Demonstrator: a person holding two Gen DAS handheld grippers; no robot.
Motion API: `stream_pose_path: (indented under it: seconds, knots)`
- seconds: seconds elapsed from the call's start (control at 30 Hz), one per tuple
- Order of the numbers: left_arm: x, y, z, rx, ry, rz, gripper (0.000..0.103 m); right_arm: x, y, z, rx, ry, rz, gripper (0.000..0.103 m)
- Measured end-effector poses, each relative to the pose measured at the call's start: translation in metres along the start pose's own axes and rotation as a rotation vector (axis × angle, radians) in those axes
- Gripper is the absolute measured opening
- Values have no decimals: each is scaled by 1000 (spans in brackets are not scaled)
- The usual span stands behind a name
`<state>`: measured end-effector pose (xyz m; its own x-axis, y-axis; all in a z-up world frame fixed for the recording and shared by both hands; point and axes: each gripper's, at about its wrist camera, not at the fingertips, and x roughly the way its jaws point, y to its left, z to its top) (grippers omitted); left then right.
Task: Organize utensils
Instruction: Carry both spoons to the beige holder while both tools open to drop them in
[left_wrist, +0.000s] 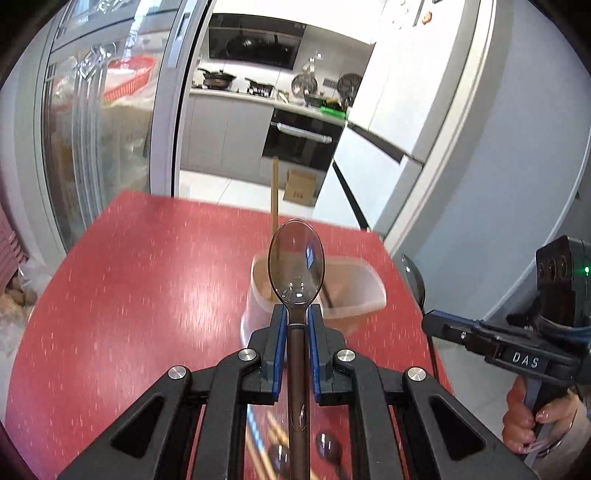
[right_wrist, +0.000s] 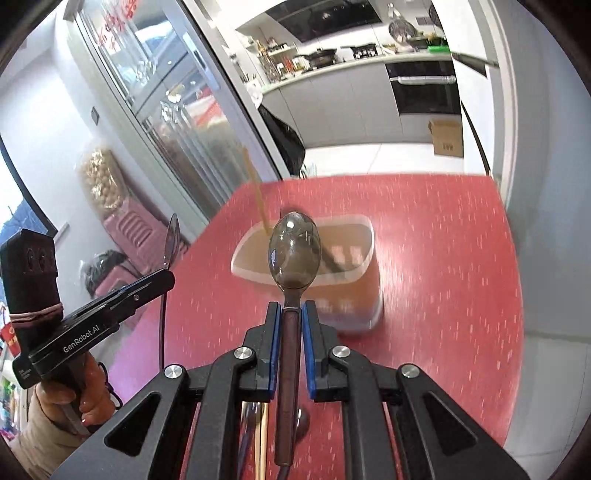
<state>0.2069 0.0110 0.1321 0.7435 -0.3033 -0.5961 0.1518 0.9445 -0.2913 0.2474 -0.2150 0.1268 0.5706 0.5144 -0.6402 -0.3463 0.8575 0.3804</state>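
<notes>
My left gripper (left_wrist: 296, 314) is shut on a translucent brown plastic spoon (left_wrist: 296, 264), bowl pointing forward, held above the red table (left_wrist: 147, 280). My right gripper (right_wrist: 291, 310) is shut on a second brown spoon (right_wrist: 293, 253). Ahead of both stands a translucent plastic container (left_wrist: 354, 295), also in the right wrist view (right_wrist: 351, 273), holding an upright wooden chopstick (left_wrist: 274, 192) and a dark utensil. Loose spoons (left_wrist: 327, 446) and chopsticks (left_wrist: 275, 434) lie on the table under the left gripper. The right gripper shows from the side in the left wrist view (left_wrist: 430, 319), the left one in the right wrist view (right_wrist: 166, 277).
Glass cabinet doors (left_wrist: 92, 140) stand left of the table. A kitchen with an oven (left_wrist: 303, 136) and a cardboard box (left_wrist: 301, 186) on the floor lies beyond. A white wall (left_wrist: 480, 184) is to the right. Pink stools (right_wrist: 129, 229) stand at the table's left.
</notes>
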Motion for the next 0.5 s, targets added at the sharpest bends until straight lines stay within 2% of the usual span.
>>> stream_pose_path:
  seconds: [0.23, 0.5]
  knots:
    - [29, 4, 53, -37, -107, 7, 39, 17, 3, 49, -54, -79, 8, 13]
    - [74, 13, 80, -85, -176, 27, 39, 57, -5, 82, -98, -157, -9, 13]
